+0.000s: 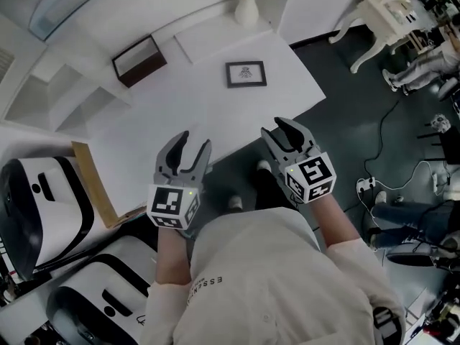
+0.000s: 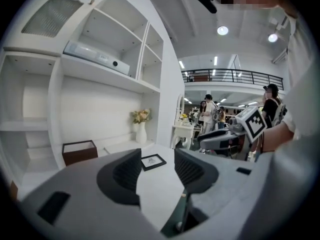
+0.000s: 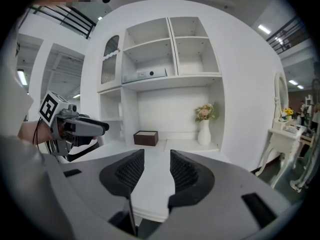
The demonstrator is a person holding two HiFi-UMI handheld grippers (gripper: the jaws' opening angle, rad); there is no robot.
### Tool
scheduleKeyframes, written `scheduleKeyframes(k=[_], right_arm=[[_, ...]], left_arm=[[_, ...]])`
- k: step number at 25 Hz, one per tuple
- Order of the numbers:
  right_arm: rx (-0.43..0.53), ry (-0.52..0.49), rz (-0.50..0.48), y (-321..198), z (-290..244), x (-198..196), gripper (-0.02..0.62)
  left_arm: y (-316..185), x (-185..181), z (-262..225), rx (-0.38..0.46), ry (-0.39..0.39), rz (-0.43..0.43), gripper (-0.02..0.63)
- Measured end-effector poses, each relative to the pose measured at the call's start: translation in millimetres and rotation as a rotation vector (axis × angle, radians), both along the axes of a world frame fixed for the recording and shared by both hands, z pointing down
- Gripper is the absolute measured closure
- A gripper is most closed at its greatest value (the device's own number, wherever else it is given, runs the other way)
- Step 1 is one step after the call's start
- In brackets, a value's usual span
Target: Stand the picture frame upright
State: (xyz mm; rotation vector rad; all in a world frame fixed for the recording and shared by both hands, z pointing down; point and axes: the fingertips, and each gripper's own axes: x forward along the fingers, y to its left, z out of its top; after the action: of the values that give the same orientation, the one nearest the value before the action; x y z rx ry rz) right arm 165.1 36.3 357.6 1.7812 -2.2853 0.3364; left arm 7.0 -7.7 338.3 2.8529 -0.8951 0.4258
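A small dark picture frame (image 1: 246, 73) lies flat on the white table (image 1: 187, 113), towards its far side. In the left gripper view the picture frame (image 2: 153, 161) shows between the jaws, well ahead of them. My left gripper (image 1: 188, 153) hovers over the table's near edge, jaws apart, nothing between them. My right gripper (image 1: 286, 136) hangs just off the near edge, to the right, open and empty too. Both point at the table from short of the frame. In the right gripper view the left gripper (image 3: 75, 129) shows at the left.
A brown box (image 1: 139, 60) stands at the table's back left and a white vase with flowers (image 1: 246, 4) at the back. White shelves (image 3: 170, 49) rise behind. Two white seats (image 1: 43, 214) sit at the left, a white side table (image 1: 392, 13) and cables at the right.
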Motion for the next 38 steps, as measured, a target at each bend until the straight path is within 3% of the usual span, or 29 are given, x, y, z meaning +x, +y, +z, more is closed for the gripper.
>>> scheduleKeyframes(k=[9, 15, 23, 28, 38], right_arm=[[-0.064, 0.017, -0.118, -94, 26, 66, 0.422], [-0.163, 0.050, -0.198, -145, 55, 107, 0.420], [-0.340, 0.077, -0.249, -190, 140, 133, 0.420], [-0.456, 0.110, -0.241, -205, 189, 144, 0.420], [-0.609, 0.001, -0.160, -225, 235, 148, 0.420]], left_arm=[[-70, 55, 15, -0.016, 0.004, -0.123, 0.403], [-106, 89, 28, -0.052, 0.032, -0.217, 0.403], [-137, 104, 84, -0.101, 0.041, -0.334, 0.403], [-143, 107, 111, -0.135, 0.022, -0.359, 0.403], [-143, 107, 150, -0.221, -0.036, -0.390, 0.403]])
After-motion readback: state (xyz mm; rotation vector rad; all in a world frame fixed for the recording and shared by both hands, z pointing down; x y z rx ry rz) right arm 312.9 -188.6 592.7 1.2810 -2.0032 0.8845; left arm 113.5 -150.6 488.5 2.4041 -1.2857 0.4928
